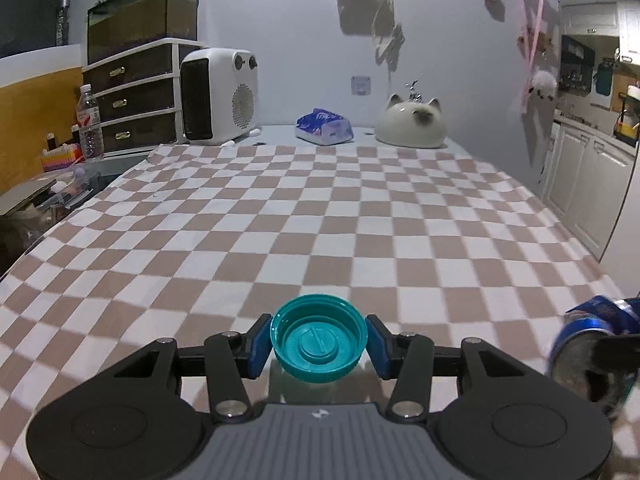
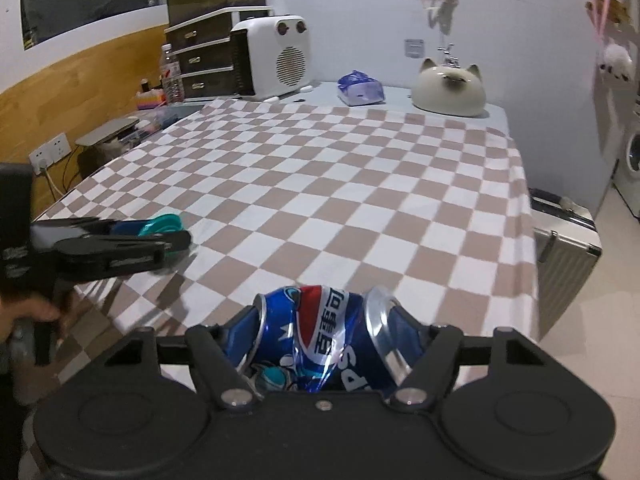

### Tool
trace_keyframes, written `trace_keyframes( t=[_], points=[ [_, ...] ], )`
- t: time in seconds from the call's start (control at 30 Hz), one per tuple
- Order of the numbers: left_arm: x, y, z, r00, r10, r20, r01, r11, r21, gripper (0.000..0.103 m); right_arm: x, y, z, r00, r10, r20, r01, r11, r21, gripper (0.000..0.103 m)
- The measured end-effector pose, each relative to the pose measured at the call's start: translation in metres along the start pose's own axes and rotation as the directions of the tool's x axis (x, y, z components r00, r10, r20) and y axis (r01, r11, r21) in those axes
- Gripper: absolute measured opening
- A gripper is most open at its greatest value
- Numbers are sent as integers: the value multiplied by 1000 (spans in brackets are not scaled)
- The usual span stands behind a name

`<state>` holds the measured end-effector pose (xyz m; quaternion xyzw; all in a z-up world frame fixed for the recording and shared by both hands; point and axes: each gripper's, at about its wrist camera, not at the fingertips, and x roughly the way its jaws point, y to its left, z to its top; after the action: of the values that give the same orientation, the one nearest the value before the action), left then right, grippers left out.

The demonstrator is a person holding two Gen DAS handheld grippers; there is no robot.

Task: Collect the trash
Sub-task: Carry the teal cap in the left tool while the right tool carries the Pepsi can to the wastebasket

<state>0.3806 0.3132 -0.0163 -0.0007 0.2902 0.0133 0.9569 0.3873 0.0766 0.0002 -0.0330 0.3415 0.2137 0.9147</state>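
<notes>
My left gripper (image 1: pixel 319 344) is shut on a teal plastic lid (image 1: pixel 319 338), open side up, held just above the checkered tablecloth (image 1: pixel 320 208) near its front edge. The lid also shows in the right wrist view (image 2: pixel 164 224), between the left gripper's jaws at the left. My right gripper (image 2: pixel 324 340) is shut on a crushed blue Pepsi can (image 2: pixel 324 336), lying sideways between the blue pads. The can also shows at the right edge of the left wrist view (image 1: pixel 592 344).
At the table's far end stand a white heater (image 1: pixel 218 96), a blue tissue pack (image 1: pixel 324 126) and a cat-shaped ceramic dome (image 1: pixel 412 122). Drawers (image 1: pixel 132 96) and a water bottle (image 1: pixel 90 124) are at far left. A metal suitcase (image 2: pixel 564 248) stands right of the table.
</notes>
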Motion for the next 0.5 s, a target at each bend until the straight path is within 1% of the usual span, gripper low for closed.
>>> trace_keyframes(
  t=[0.13, 0.3, 0.5],
  points=[
    [-30, -7, -14, 1000, -10, 10, 10, 1000, -12, 50, -15, -3, -14, 1000, -2, 1, 2, 1000, 11, 68],
    [-60, -19, -35, 1000, -21, -2, 21, 1000, -12, 50, -39, 2, -37, 1000, 11, 10, -11, 1000, -3, 67],
    [-92, -38, -61, 998, -61, -6, 61, 998, -9, 50, -66, 10, -59, 999, 35, 1, -35, 999, -32, 67]
  ],
)
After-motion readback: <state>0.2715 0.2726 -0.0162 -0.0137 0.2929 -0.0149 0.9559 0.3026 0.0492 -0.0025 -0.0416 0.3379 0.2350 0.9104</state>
